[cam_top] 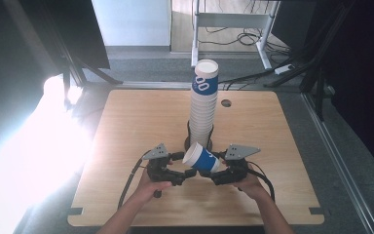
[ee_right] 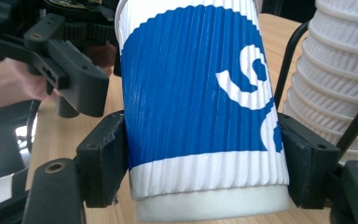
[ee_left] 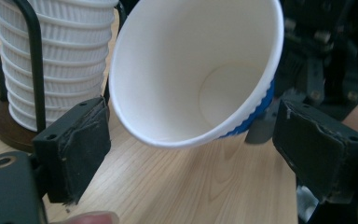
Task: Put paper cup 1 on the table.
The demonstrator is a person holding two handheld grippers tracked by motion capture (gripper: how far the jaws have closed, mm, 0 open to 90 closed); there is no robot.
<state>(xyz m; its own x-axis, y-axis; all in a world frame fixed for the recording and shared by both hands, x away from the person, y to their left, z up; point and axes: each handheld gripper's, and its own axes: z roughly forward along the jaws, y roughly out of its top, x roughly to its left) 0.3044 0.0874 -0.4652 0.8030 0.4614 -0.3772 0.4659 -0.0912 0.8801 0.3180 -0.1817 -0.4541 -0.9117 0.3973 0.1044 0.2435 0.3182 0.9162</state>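
The setting is a lab or test room arranged for recording. A light wooden table with rounded corners and a cable hole [cam_top: 126, 146] stands alone on grey carpet [cam_top: 341, 175]. Black stand legs [cam_top: 90, 68] flank the table's far corners. Behind it stands a white metal desk frame [cam_top: 233, 22], with loose black cables and a white power strip [cam_top: 285, 68] on the floor.

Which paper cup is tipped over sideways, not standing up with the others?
The blue-and-white cup clamped in the right gripper. It is tipped, mouth toward the left gripper, while the other cups sit upright in the tall stack.
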